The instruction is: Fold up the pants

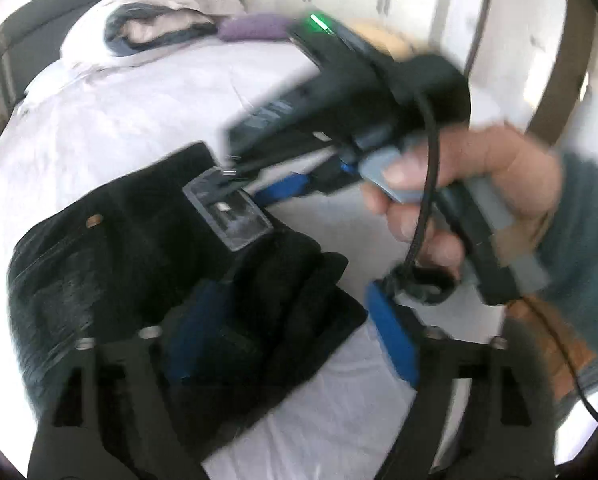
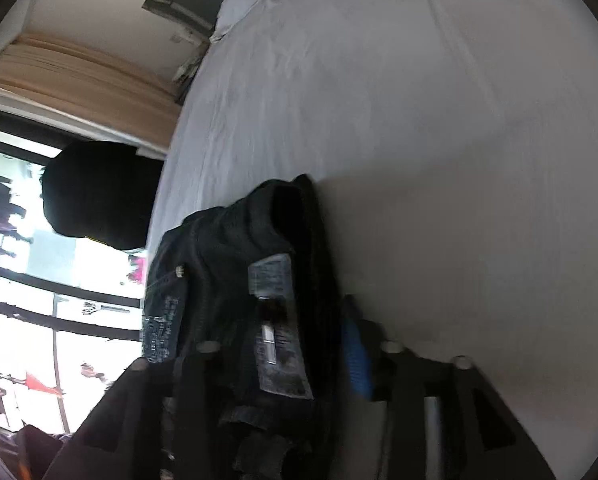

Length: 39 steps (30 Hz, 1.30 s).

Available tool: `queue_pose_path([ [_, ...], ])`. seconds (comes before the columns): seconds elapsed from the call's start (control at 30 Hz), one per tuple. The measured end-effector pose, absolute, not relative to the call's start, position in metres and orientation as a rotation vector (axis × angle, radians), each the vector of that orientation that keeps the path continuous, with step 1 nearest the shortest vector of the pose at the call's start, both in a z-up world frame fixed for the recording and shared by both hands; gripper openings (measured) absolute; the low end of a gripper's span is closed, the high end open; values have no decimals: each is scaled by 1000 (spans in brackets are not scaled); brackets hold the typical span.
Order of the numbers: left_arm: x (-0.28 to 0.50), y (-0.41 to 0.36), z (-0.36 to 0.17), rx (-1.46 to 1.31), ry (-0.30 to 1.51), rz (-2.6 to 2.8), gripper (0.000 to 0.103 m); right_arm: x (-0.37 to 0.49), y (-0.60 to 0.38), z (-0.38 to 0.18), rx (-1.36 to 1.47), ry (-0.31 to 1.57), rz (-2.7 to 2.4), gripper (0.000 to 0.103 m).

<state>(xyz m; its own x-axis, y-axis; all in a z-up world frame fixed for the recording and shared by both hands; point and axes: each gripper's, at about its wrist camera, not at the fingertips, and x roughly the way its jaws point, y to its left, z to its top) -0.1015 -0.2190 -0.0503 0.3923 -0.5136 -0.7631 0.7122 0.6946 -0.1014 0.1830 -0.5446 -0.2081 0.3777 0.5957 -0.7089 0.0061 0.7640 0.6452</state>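
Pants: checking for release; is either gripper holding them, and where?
Left gripper open astride the pants, holding nothing; right gripper at the waistband label, grip cannot be told.

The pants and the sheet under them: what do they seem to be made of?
Pants: dark denim, probably; matte, a metal rivet, a stitched waistband patch. Sheet: pale woven cloth, likely cotton; matte, with soft creases.
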Motion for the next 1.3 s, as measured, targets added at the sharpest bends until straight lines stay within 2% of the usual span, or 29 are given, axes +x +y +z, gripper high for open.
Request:
queue_pose_path([
  [0.1,-94,-176,-25,116,865,-834,80,172,-556,-192,621,1094,382,49],
  [0.13,-88,-157,-19,53,853,-845,79,167,-558,-182,634,1065,409,39],
  [0.2,-62,-121,-12,-54,864,-843,60,153,-552,-160,639,988,498,32],
  [0.23,-39,-100,-16,-125,897,-840,37,149,-547,-153,646,964,543,31],
  [0.3,-5,-69,-29,-235,956,-803,30,141,-530,-142,652,920,648,29],
  [0.33,18,-52,-39,-307,1003,-809,22,140,-521,-139,652,915,682,29],
  [0.37,32,-45,-43,-338,1032,-813,20,141,-510,-139,652,918,717,29],
  [0.53,78,-32,-80,-510,1140,-919,19,159,-491,-168,710,994,738,29],
  [0.6,92,-26,-113,-599,1197,-879,12,172,-500,-194,770,1052,665,29],
  [0.63,95,-24,-131,-611,1219,-840,6,176,-506,-210,775,1093,596,11],
  [0.67,95,-23,-140,-610,1223,-831,4,180,-513,-230,804,1137,539,0],
  [0.77,95,-22,-149,-585,1203,-832,3,178,-531,-259,954,1108,554,0],
  [0.9,79,-31,-124,-482,1165,-842,3,170,-525,-243,874,1095,553,0],
  [1.0,52,-38,-106,-469,1122,-932,3,158,-522,-235,853,1087,574,5],
  [1.07,32,-49,-113,-375,1143,-959,3,149,-525,-236,820,1108,579,5],
  [1.1,23,-51,-118,-343,1145,-962,3,145,-527,-237,814,1111,576,1],
  [1.3,-1,-45,-121,-326,1096,-920,3,121,-541,-235,804,1067,553,0],
])
